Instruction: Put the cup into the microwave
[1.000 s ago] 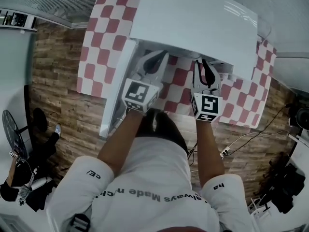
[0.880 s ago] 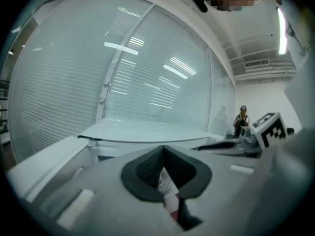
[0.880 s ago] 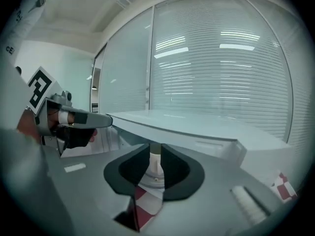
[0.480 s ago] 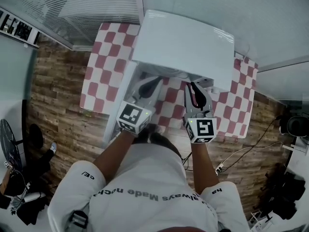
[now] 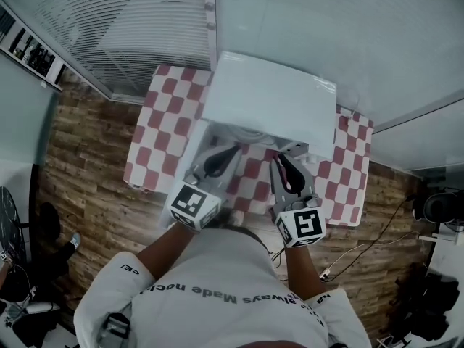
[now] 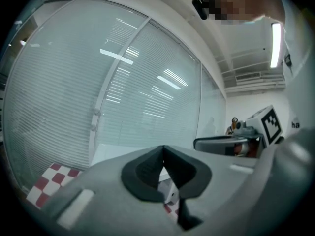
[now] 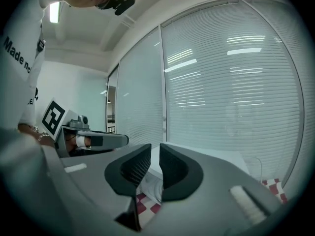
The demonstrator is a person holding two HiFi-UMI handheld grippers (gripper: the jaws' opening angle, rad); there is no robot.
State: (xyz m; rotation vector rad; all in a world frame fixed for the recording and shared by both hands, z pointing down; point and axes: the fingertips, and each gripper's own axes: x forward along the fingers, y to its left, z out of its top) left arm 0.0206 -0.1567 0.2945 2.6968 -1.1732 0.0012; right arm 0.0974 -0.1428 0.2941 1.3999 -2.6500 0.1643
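Note:
A white microwave (image 5: pixel 268 100) stands at the back of a red-and-white checkered table (image 5: pixel 156 133). A white panel that looks like its open door (image 5: pixel 187 158) juts out on the left. No cup shows in any view, and the oven's inside is hidden under its top. My left gripper (image 5: pixel 230 151) hovers in front of the microwave's left half, shut and empty, its pads meeting (image 6: pixel 163 154). My right gripper (image 5: pixel 279 162) hangs beside it before the right half, also shut with nothing between its fingers (image 7: pixel 155 154). Both gripper views look up over the microwave (image 7: pixel 221 156).
A glass wall with blinds (image 5: pixel 304 20) runs right behind the table. Wooden floor (image 5: pixel 87 158) surrounds it. Cables (image 5: pixel 362 245) lie on the floor at the right, and dark equipment (image 5: pixel 435 209) stands near the right edge.
Both grippers have drawn back from the microwave's front toward the person, and the head camera has pulled up and away. The jaws stayed shut.

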